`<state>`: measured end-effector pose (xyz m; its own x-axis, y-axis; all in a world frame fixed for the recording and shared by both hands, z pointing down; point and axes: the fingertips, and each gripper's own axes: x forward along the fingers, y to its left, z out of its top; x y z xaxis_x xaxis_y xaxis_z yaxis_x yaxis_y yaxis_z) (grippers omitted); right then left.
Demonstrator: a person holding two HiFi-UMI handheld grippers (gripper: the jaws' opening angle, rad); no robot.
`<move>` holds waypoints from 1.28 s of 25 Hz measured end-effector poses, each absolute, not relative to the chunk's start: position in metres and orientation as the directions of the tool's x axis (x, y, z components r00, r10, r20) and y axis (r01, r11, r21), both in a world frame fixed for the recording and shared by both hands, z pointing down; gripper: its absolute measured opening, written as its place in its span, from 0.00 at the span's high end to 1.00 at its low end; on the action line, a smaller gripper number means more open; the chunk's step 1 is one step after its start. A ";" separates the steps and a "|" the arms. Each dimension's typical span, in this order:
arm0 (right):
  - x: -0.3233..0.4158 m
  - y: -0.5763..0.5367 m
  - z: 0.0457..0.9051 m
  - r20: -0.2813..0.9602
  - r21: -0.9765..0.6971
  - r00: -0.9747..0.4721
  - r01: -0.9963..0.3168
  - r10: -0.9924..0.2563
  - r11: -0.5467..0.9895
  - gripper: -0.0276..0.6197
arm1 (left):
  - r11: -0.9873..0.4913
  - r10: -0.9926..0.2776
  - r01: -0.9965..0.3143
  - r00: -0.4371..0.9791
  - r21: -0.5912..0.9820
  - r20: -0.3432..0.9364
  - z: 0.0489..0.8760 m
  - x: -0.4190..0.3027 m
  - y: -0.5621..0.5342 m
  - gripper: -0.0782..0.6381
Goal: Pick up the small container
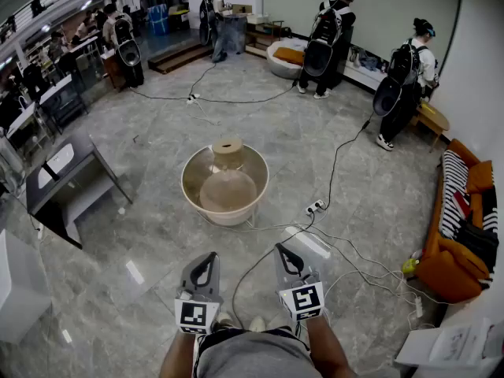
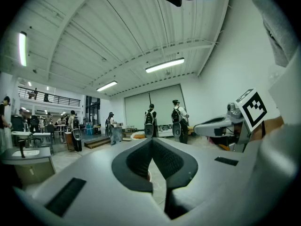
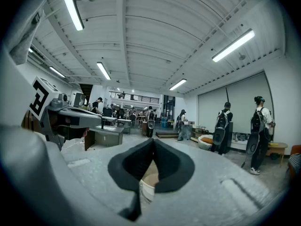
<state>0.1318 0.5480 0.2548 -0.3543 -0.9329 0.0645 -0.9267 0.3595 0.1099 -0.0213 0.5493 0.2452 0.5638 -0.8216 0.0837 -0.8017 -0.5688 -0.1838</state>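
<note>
Container (image 1: 227,153), small, tan, cylindrical

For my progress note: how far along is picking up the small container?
Done: nothing yet. In hand: nothing; the left gripper and right gripper are both shut and empty, held level. Still to do: the small container stands at the far edge of the round basin on the floor ahead, untouched, so reaching, grasping and lifting all remain.
</note>
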 end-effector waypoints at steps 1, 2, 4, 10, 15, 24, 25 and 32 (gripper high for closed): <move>0.132 0.545 0.256 0.063 0.110 -0.356 -0.926 -0.933 0.361 0.96 | -0.568 -0.822 -0.802 0.563 -0.185 0.084 0.246 -0.020 0.546 0.87; 0.133 0.541 0.257 0.060 0.111 -0.357 -0.926 -0.932 0.361 0.96 | -0.567 -0.823 -0.802 0.562 -0.185 0.084 0.247 -0.020 0.542 0.87; 0.133 0.535 0.256 0.049 0.112 -0.360 -0.925 -0.932 0.363 0.96 | -0.567 -0.823 -0.802 0.562 -0.186 0.083 0.247 -0.019 0.536 0.87; 0.132 0.511 0.256 0.058 0.107 -0.359 -0.926 -0.932 0.363 0.96 | -0.564 -0.825 -0.806 0.558 -0.180 0.090 0.248 -0.019 0.515 0.87; 0.135 0.485 0.262 0.074 0.104 -0.363 -0.923 -0.929 0.369 0.96 | -0.568 -0.822 -0.803 0.560 -0.177 0.098 0.253 -0.013 0.486 0.87; 0.123 0.390 0.270 0.083 0.109 -0.356 -0.925 -0.931 0.363 0.96 | -0.585 -0.810 -0.792 0.579 -0.174 0.089 0.260 -0.019 0.381 0.87; 0.120 0.374 0.269 0.079 0.110 -0.353 -0.926 -0.932 0.360 0.96 | -0.586 -0.809 -0.791 0.581 -0.174 0.087 0.261 -0.023 0.365 0.87; 0.092 0.255 0.266 0.102 0.102 -0.338 -0.932 -0.936 0.347 0.96 | -0.601 -0.799 -0.786 0.591 -0.142 0.109 0.262 -0.050 0.242 0.87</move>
